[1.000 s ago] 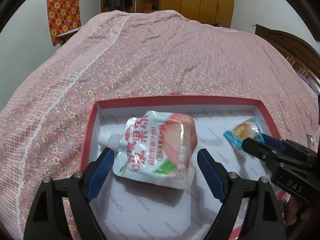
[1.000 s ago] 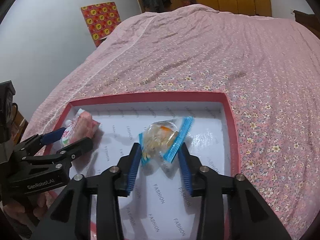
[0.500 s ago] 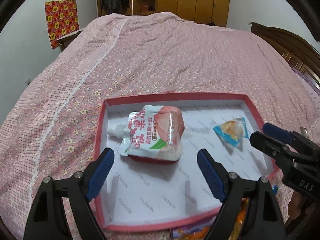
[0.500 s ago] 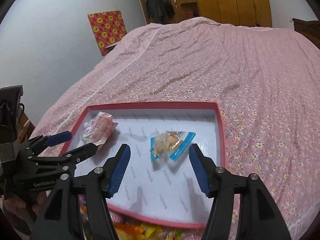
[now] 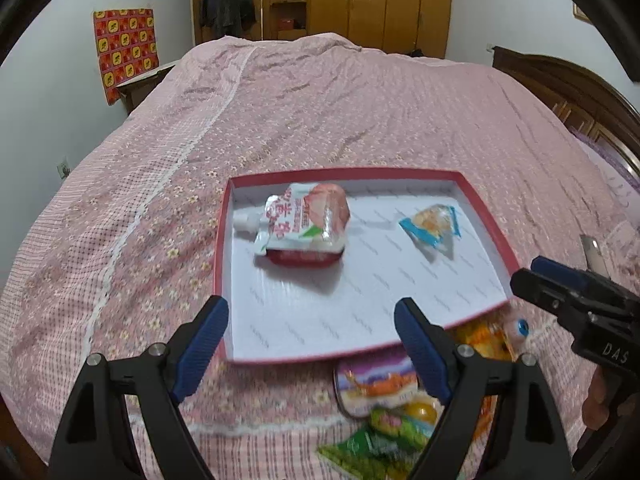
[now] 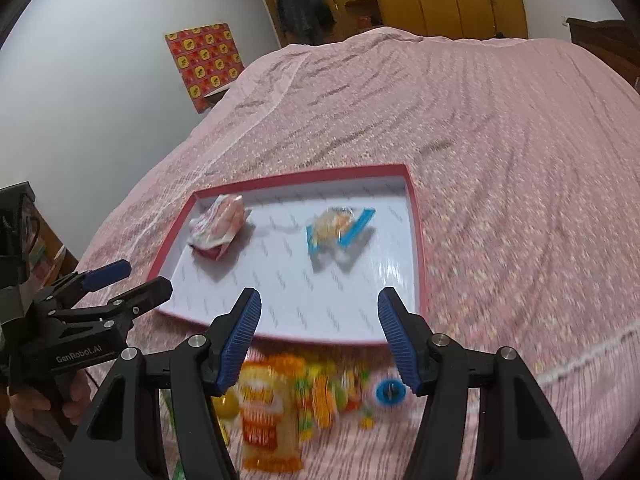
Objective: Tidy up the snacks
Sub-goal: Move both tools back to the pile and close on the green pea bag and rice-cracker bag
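A red-rimmed white tray point(image 5: 486, 216) point(image 6: 418, 240) lies on the bed. In it a peach drink pouch point(image 5: 306, 220) point(image 6: 218, 226) rests on a small red packet at the left, and a blue-edged clear snack bag point(image 5: 432, 224) point(image 6: 338, 228) lies at the right. Loose snacks point(image 5: 384, 404) point(image 6: 304, 396) lie on the bedspread in front of the tray. My left gripper point(image 5: 310, 352) is open and empty over the tray's near edge. My right gripper point(image 6: 320, 342) is open and empty above the snack pile.
The pink floral bedspread point(image 5: 320, 100) spreads all around the tray. Wooden wardrobes point(image 5: 380, 0) stand at the far wall and a dark headboard point(image 5: 580, 92) runs along the right. A small round blue-eyed candy point(image 6: 388, 392) lies at the pile's right end.
Both grippers have let go of their items and pulled back toward me. The right gripper opened off the blue snack bag. The loose snack pile has come into view.
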The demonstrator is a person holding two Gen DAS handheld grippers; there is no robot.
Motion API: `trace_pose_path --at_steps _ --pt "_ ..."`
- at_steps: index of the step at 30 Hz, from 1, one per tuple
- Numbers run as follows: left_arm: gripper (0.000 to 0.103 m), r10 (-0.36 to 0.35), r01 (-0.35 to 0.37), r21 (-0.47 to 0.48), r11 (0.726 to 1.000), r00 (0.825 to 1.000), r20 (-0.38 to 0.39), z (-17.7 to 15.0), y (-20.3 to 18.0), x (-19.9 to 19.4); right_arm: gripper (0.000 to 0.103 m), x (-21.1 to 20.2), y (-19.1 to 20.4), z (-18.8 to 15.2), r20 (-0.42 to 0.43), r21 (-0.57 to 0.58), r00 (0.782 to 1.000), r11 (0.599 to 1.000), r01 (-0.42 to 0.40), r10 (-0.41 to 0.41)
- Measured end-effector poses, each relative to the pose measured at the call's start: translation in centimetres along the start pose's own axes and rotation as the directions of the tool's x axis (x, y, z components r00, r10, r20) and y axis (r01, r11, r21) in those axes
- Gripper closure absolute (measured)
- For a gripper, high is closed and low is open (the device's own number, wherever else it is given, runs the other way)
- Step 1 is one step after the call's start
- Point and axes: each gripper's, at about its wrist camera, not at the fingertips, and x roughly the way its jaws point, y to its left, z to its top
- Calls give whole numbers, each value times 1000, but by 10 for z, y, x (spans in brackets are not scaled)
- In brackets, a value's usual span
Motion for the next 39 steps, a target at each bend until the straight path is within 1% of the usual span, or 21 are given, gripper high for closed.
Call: trace_pose_path --at_steps 3,8,13,20,25,28,36,39 --pt "15 2 -3 20 1000 1000 10 -10 -5 -12 41 -9 0 -11 -2 15 1000 1000 -7 7" --pt "15 -14 14 29 999 1000 8 -24 -10 -26 41 -20 3 -27 -17 24 1000 1000 -11 11" --pt "15 4 -4 47 999 1000 -4 -38 -14 -32 41 -26 8 -41 -27 21 1000 1000 -16 16" --pt "15 19 -17 47 999 999 -45 -58 -12 -27 41 -28 15 -60 -51 20 998 999 -31 32" --pt "15 11 -8 45 999 997 -70 -70 -12 -19 41 -25 17 -74 -77 31 996 999 -35 38" --pt "15 -8 12 47 999 997 -82 -75 -15 -14 41 -21 16 -81 -94 43 995 998 -41 45" --pt "15 -49 53 52 997 996 -81 -83 -22 -7 41 -9 18 -95 -118 72 990 995 -71 80" --pt "16 -52 56 63 996 996 -70 -85 -25 -5 41 -6 21 -96 -122 65 989 995 -73 80"
